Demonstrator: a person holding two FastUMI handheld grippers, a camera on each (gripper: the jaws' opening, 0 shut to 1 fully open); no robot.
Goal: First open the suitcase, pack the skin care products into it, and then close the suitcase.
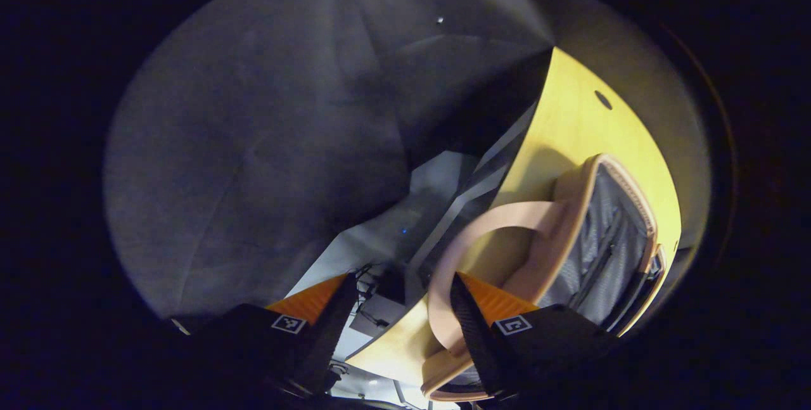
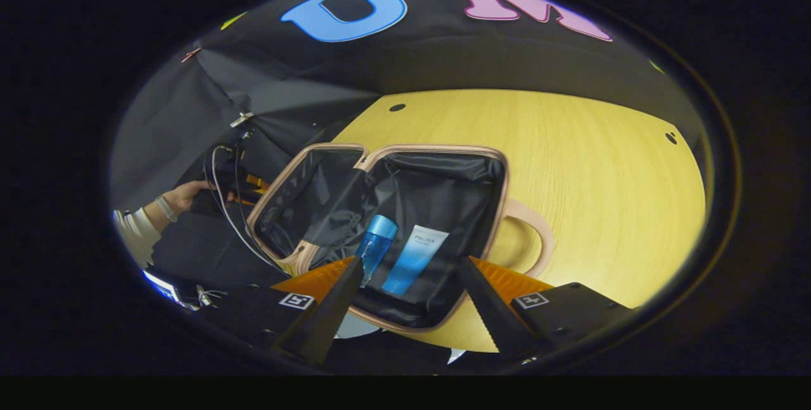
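On the yellow wooden table (image 2: 570, 163) the pink suitcase (image 2: 500, 175) lies open, a blue bottle (image 2: 376, 246) and a blue-white tube (image 2: 415, 258) side by side in its dark lining, while the right gripper (image 2: 405, 270) hovers above with jaws apart and the left gripper (image 1: 405, 308), jaws also apart, sits beside the case's handle (image 1: 469, 239).

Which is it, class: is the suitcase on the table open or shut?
Open. The suitcase lies with its lid swung back, showing the dark lining, with a blue bottle and a tube inside.
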